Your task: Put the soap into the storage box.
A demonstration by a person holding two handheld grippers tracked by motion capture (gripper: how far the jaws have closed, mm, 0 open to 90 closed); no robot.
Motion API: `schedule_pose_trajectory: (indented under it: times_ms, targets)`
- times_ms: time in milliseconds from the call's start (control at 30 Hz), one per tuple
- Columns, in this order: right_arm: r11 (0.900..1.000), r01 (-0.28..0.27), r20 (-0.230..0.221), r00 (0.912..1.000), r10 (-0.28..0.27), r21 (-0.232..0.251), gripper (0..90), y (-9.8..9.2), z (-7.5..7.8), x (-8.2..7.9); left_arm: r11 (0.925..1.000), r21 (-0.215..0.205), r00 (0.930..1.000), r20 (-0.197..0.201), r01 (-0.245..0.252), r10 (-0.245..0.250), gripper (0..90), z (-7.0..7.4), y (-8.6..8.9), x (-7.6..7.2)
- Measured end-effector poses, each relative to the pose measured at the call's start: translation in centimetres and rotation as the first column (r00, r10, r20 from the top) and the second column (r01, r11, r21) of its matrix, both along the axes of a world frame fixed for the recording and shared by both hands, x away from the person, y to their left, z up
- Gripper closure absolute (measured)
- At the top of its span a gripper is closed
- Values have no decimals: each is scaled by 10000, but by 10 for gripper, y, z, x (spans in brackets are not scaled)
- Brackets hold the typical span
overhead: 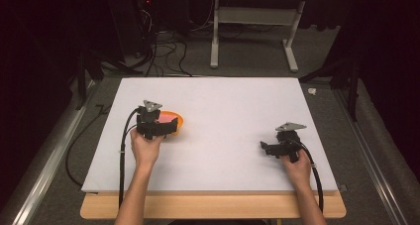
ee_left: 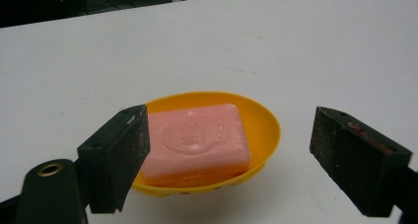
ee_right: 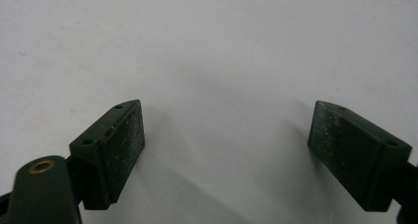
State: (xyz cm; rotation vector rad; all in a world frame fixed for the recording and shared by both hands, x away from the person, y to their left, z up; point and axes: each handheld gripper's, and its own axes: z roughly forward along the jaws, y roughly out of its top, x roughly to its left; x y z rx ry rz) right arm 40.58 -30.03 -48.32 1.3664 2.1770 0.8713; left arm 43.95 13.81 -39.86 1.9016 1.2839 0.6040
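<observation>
A pink bar of soap (ee_left: 197, 140) lies in a shallow orange oval dish (ee_left: 263, 120) on the white board. My left gripper (ee_left: 229, 157) is open just in front of the dish, its pads apart and touching nothing; the left pad overlaps the soap's near corner in that view. From above, the left gripper (overhead: 168, 128) sits at the dish (overhead: 176, 118) on the board's left side. My right gripper (overhead: 265, 148) rests low on the right side of the board, open with nothing between its pads (ee_right: 123, 140).
The white board (overhead: 223, 101) lies on a wooden table whose front edge (overhead: 213, 207) shows below it. Beyond the board are a dark floor with cables (overhead: 163, 51) and a white table frame (overhead: 218, 31). Metal rails run along both sides.
</observation>
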Motion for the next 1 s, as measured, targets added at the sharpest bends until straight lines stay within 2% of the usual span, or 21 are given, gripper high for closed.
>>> schedule_pose_trajectory:
  times_ms: [433,600,800,900,1000]
  targets:
    - [10000,3,2,10000,-3,1,148,0,0,0,9989,-219,9989,198,421,-417,159,1,4,-16]
    - [10000,-1,6,10000,1,-3,148,0,0,0,9985,-105,9984,204,531,-529,157,0,3,-20]
    - [10000,3,2,10000,-3,0,148,0,0,0,9966,-315,9967,286,766,-758,157,0,1,-27]
    - [10000,2,3,10000,-2,-3,148,0,0,0,9956,-311,9958,243,887,-880,157,-1,1,-28]
    - [10000,2,2,10000,-2,-1,148,0,0,0,9949,-133,9947,290,995,-991,157,-1,-2,-32]
